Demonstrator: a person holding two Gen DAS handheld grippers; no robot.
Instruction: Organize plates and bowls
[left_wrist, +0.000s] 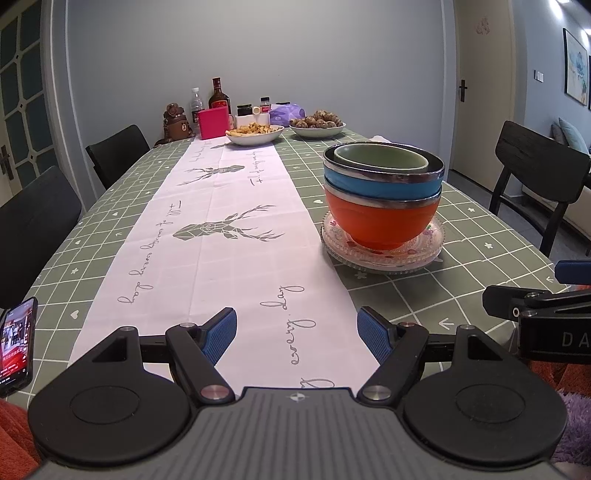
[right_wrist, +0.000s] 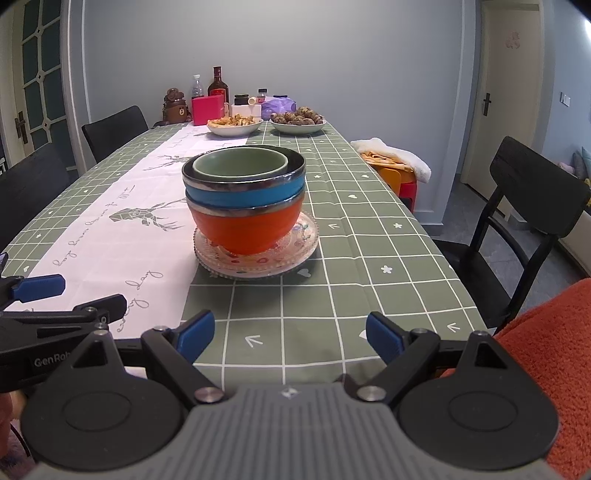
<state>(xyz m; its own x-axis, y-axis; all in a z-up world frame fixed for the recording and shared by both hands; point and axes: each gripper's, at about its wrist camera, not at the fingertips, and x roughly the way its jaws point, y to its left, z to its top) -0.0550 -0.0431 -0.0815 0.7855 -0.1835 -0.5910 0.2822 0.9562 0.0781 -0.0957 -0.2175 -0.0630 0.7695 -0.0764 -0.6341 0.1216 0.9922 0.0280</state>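
A stack of bowls stands on clear glass plates (left_wrist: 382, 254) (right_wrist: 258, 264) on the table. The orange bowl (left_wrist: 380, 223) (right_wrist: 245, 230) is lowest, a blue bowl (left_wrist: 382, 184) (right_wrist: 243, 194) sits in it, and a small green bowl (left_wrist: 382, 158) (right_wrist: 240, 164) nests on top. My left gripper (left_wrist: 297, 334) is open near the table's front edge, left of the stack, with nothing between its fingers. My right gripper (right_wrist: 290, 336) is open too, empty, short of the stack and slightly to its right. Each gripper shows at the edge of the other's view.
Two white dishes of food (left_wrist: 255, 133) (left_wrist: 317, 127) and bottles, jars and a pink box (left_wrist: 213, 123) stand at the far end. A phone (left_wrist: 16, 341) lies at the front left. Dark chairs (right_wrist: 524, 206) flank the table; a white runner (left_wrist: 221, 221) crosses the green checked cloth.
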